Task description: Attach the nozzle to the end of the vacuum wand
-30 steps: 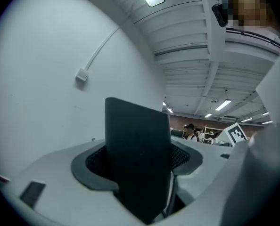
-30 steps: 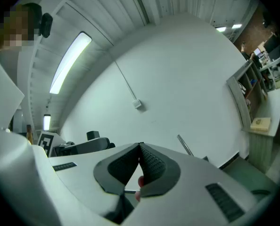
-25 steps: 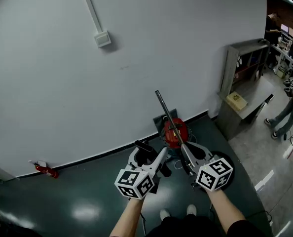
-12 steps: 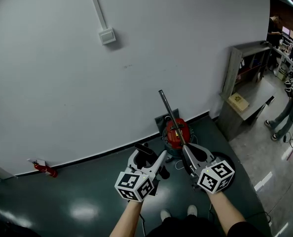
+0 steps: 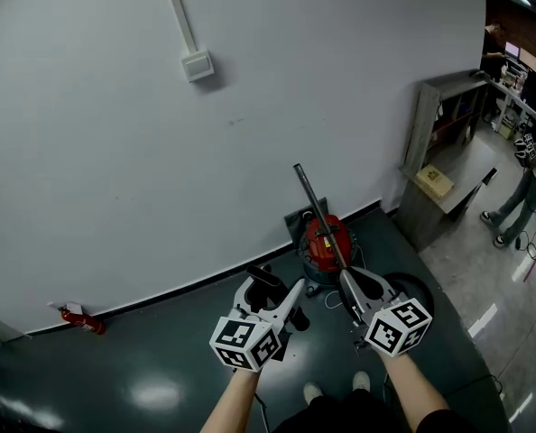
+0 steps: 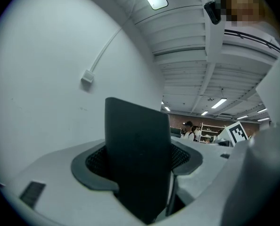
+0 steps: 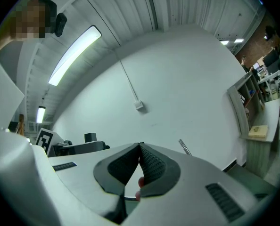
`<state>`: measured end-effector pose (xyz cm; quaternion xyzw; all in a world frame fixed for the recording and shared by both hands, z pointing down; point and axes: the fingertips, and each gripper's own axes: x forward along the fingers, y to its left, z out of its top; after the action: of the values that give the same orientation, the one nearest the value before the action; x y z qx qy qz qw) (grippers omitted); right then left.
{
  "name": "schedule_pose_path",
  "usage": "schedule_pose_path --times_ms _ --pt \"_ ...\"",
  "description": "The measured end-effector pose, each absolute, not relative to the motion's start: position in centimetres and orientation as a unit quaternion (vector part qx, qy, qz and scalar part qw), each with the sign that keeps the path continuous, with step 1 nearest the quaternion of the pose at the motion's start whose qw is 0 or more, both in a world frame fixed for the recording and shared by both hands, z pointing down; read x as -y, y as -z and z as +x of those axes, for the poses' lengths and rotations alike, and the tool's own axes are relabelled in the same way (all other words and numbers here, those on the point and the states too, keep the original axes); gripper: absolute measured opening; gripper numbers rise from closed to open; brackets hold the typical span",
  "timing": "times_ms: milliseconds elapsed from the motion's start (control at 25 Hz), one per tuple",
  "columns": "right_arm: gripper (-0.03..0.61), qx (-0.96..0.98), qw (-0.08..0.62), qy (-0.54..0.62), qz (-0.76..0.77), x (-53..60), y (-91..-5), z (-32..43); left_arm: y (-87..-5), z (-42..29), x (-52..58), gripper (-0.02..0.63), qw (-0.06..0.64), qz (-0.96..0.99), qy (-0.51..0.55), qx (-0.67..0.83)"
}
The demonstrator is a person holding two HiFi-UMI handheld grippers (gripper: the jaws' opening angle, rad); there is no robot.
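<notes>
My left hand-held gripper (image 5: 272, 287) is clamped on the nozzle (image 6: 137, 145), a flat black piece standing up between the pads. My right hand-held gripper (image 5: 349, 282) is closed tip to tip and holds nothing; only a sliver of the red vacuum (image 5: 323, 240) shows under its pads.

In the head view the wand (image 5: 311, 201) rises from the vacuum on the floor (image 5: 142, 368), close to the wall (image 5: 115, 152). Its long axis runs from the free tip at 11 o'clock to its lower part at 5 o'clock. That lower part passes just beside my right tips, so the right gripper is the nearer one to the wand. From the nozzle, the free tip lies at about 1 o'clock, well apart. I judge that tip to be the end that takes the nozzle. The nozzle would then have to travel toward 1 o'clock and line up with the wand's slant, while the right gripper could steady the wand lower down.

Against a second ago, the grip on the nozzle is the same and the right jaws are just as shut. Both grippers have drifted only slightly. The right cube sits a touch lower and further toward 3 o'clock in the head view. The nozzle looks no closer to the wand's tip.
</notes>
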<state>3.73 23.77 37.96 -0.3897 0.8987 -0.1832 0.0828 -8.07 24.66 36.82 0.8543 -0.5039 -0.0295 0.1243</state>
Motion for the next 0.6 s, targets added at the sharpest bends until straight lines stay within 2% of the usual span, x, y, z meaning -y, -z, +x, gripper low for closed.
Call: schedule_pose_path --times_ms 600 --pt "0.017 -0.884 0.073 0.207 -0.413 -21.0 -40.4 4.5 -39.6 -8.2 -21.3 0.327 0.151 0.859 0.019 0.488"
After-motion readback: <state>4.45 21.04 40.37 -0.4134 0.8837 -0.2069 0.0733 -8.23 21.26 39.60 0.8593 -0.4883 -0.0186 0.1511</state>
